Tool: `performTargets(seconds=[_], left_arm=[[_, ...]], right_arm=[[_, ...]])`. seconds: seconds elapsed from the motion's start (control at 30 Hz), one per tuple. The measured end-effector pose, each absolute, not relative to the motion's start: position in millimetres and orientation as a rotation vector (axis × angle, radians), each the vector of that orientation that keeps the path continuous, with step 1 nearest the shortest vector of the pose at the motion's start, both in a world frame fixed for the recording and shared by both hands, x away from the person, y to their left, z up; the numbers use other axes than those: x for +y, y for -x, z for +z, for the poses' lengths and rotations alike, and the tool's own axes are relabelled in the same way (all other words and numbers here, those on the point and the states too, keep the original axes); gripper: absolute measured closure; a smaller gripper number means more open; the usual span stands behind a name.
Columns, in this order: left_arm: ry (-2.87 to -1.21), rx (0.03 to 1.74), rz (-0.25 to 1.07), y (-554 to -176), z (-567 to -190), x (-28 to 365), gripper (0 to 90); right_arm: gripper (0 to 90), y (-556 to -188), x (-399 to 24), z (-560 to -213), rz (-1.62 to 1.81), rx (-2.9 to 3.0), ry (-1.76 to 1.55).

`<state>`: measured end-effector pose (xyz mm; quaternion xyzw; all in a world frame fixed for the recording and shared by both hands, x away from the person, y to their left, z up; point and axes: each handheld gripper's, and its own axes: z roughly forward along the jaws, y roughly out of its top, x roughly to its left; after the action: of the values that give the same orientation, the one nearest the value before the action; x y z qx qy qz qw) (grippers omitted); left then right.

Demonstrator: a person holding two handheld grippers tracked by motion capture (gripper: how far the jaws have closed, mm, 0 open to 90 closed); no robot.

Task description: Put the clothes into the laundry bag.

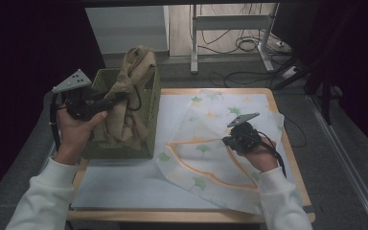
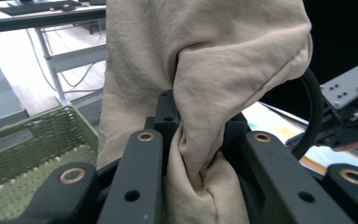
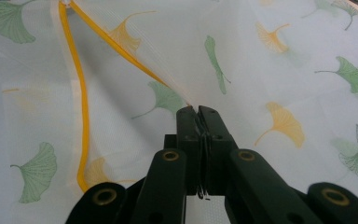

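While the left gripper [image 1: 106, 102] hangs over the green woven basket [image 1: 149, 108], its jaws are clamped on a beige cloth [image 1: 129, 91]. In the left gripper view the cloth [image 2: 200, 70] is bunched between those jaws and rises in a fold above them. From the high view the cloth's upper end stands above the basket's rim, and its lower part drapes down inside the basket and against the near wall.

Basket position: on the counter [image 1: 287, 143], at its left side, standing on a white sheet [image 1: 124, 187].

Right of the basket, a thin mesh bag [image 1: 206, 139] printed with green and yellow leaves and edged with an orange zipper [image 1: 206, 170] lies spread on the counter, its left edge close beside the basket. The right gripper [image 1: 230, 140] rests on the bag, well apart from the basket. In the right gripper view its jaws are pressed together, pinching the bag [image 3: 270, 70] fabric just beside the orange zipper [image 3: 81, 116].
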<state>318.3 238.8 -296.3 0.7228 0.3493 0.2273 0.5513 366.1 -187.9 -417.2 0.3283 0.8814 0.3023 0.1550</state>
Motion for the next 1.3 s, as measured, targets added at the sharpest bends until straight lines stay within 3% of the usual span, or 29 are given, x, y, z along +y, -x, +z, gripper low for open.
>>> performTargets(seconds=[1.3], left_arm=[[-1.764,0.706,0.382,-292.1,-313.9,202.7,75.3]], right_arm=[[86.6,-365.9,-187.7,-417.6,0.865,2.527,-0.945]])
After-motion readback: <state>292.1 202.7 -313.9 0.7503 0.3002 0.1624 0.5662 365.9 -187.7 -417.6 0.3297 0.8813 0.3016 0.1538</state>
